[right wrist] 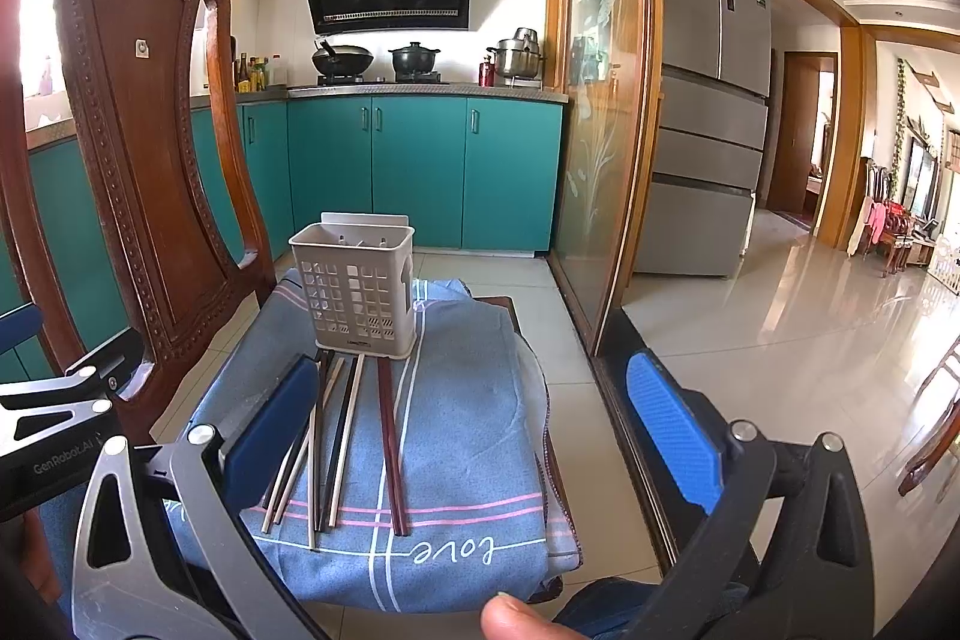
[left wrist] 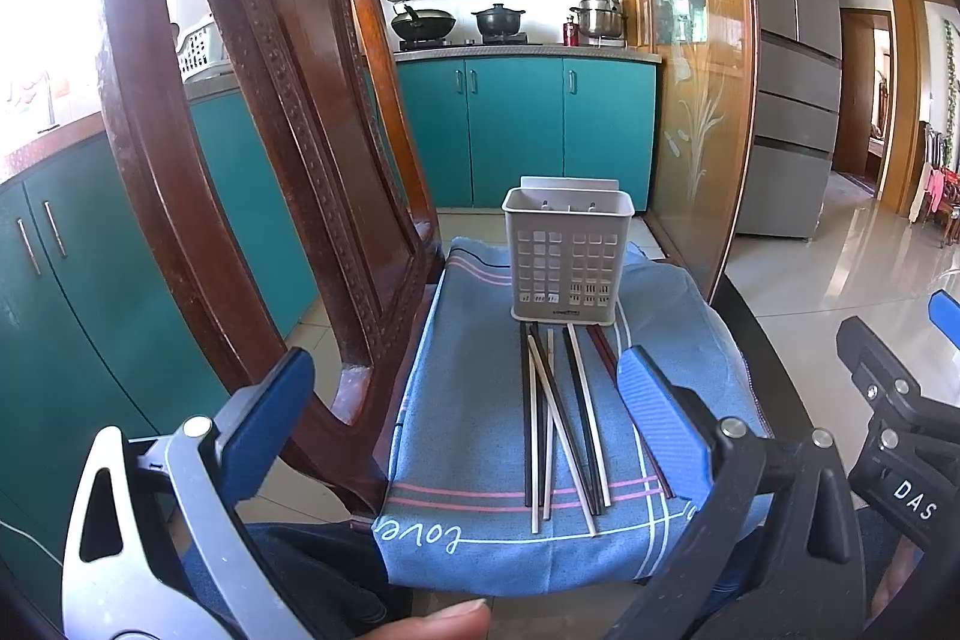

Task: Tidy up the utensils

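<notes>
Chopsticks lay ahead of both spread hand-held grippers, pointing at the holder.

The loose bundle of black, white and dark red chopsticks (left wrist: 561,418) lay lengthwise on the blue cloth-covered seat (left wrist: 474,550), far tips touching the pale grey perforated plastic holder (left wrist: 567,259) near its far edge. The left hand-held gripper (left wrist: 465,430) hung spread and empty, straddling them, seemingly nearer; the right hand-held gripper (right wrist: 474,439), also spread and empty, had them by its left finger.

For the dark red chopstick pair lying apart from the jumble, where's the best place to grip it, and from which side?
Grip the dark red chopstick pair near its midlength from above, jaws spanning its width. It lies flat on the blue cloth, clear of the crossed pile. The open right gripper is probably nearest.
</notes>
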Tool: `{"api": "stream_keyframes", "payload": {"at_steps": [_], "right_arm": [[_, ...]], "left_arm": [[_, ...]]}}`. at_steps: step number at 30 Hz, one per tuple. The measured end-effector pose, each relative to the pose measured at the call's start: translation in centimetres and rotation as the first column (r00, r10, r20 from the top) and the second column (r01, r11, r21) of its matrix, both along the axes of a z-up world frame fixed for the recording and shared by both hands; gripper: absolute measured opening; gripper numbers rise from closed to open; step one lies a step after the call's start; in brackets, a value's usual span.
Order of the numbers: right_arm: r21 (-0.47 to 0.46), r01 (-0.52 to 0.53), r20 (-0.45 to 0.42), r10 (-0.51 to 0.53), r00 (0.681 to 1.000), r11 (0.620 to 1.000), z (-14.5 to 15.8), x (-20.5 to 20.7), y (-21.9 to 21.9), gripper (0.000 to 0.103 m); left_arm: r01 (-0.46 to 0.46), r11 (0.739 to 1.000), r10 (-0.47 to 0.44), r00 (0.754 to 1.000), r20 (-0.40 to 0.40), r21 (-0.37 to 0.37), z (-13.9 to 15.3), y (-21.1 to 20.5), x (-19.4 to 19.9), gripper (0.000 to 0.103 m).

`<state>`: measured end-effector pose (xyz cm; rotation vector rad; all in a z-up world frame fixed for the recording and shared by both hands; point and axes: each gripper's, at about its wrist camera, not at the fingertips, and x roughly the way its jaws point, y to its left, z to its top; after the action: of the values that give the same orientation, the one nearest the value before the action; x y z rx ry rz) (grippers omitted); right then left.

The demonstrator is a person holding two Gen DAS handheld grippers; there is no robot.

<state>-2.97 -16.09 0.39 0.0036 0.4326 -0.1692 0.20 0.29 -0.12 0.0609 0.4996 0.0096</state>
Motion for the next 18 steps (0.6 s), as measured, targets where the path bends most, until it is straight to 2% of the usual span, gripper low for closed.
{"api": "stream_keyframes", "payload": {"at_steps": [18], "right_arm": [[-0.006,0.000,0.001,0.000,1.000,1.000,0.06,-0.15,0.19,0.100]], "left_arm": [[-0.012,1.000,0.012,1.000,0.001,0.004,-0.67,0.57,0.02,0.100]]}}
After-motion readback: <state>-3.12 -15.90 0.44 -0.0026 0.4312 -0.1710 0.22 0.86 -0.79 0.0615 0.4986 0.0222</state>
